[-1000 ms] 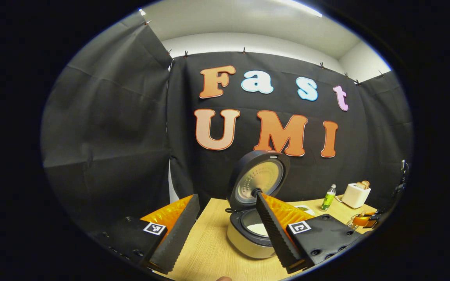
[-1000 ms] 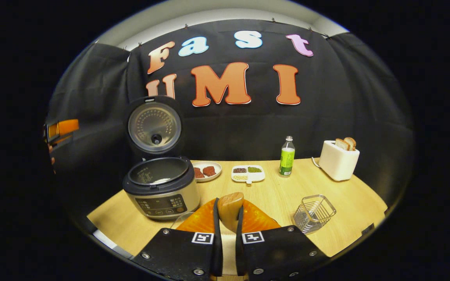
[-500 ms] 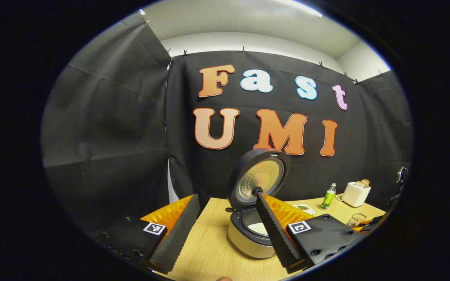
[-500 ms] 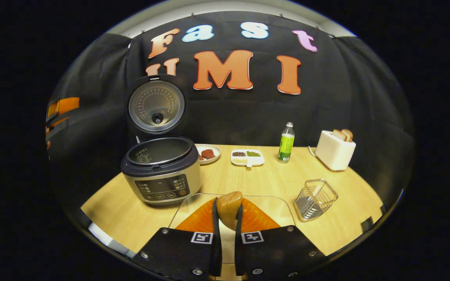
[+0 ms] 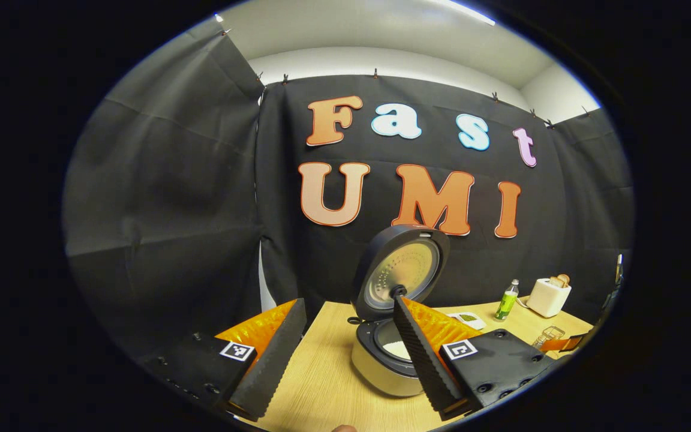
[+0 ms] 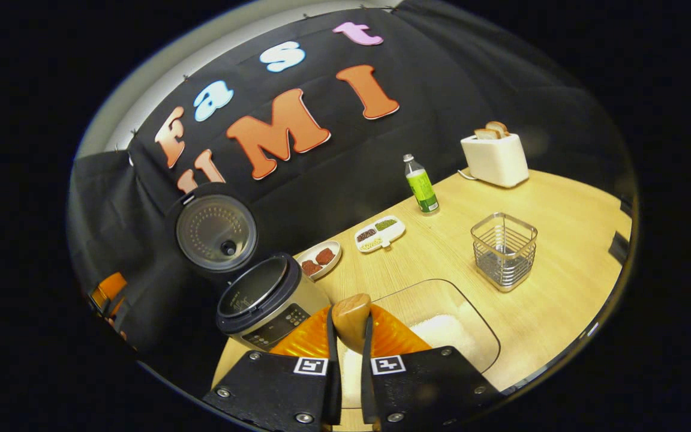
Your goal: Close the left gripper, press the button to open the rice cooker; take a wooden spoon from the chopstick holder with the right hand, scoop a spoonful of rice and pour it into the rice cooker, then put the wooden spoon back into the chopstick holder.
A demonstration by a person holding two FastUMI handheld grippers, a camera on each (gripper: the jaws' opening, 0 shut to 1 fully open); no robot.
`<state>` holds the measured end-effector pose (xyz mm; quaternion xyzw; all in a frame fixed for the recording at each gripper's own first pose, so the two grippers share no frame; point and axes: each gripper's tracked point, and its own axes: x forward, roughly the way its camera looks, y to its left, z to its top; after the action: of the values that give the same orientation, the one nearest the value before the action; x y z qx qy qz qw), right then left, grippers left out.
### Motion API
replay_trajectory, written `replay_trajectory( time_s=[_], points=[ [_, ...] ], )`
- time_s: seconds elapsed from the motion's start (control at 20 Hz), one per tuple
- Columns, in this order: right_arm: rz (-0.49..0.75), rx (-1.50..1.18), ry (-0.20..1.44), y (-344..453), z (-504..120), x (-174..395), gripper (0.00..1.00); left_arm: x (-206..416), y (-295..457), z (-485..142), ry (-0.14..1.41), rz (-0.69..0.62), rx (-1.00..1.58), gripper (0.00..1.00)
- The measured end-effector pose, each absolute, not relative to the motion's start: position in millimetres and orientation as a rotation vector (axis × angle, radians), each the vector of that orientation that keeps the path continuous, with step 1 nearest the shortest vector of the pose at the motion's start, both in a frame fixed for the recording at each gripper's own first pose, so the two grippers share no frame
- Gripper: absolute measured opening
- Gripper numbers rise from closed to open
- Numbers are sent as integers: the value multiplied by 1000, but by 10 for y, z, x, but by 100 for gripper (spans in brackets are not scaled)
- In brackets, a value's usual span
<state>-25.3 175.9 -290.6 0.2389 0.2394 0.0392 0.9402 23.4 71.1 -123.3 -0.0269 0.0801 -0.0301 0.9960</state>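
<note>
The rice cooker (image 5: pixel 384 363) (image 6: pixel 270 300) stands open on the wooden table, lid (image 5: pixel 402 273) (image 6: pixel 216 231) tilted up, with some white rice visible in the pot in the left gripper view. My left gripper (image 5: pixel 345 345) is open, held in the air in front of the cooker. My right gripper (image 6: pixel 348 333) is shut on the wooden spoon (image 6: pixel 351 315), rolled to one side above a clear tray of rice (image 6: pixel 447 330). The wire chopstick holder (image 6: pixel 503 251) (image 5: pixel 548 337) stands to the right of that tray, with nothing visible inside it.
At the back of the table are a small plate with red pieces (image 6: pixel 318 259), a white divided dish of grains (image 6: pixel 379 233), a green bottle (image 6: pixel 421 184) (image 5: pixel 506 301) and a white toaster with bread (image 6: pixel 494 155) (image 5: pixel 549 292). Black cloth walls close the booth.
The right gripper has rolled sideways and dropped nearer the rice tray with the spoon still held, so its view is tilted. The left gripper has barely moved and stays open.
</note>
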Motion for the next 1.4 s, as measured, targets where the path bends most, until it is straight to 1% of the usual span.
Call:
replay_trajectory(
  time_s=[0.4, 0.5, 0.65, 0.9, 1.4],
  points=[
    [74, 798, 528, 1763, -3072, -133, 12, 280, 595, -1155, 154, -62, -40, 95],
    [81, 856, 560, 1758, -3113, -121, 12, 287, 557, -1152, 155, -62, -40, 95],
    [86, 1023, 608, 1714, -3200, -64, 12, 280, 507, -1140, 157, -67, -37, 95],
    [57, 1232, 633, 1489, -3313, 17, 12, 275, 462, -1101, 157, -58, -12, 94],
    [5, 1352, 545, 934, -2991, 131, 12, 301, 340, -1032, 140, -47, -7, 95]
  ],
)
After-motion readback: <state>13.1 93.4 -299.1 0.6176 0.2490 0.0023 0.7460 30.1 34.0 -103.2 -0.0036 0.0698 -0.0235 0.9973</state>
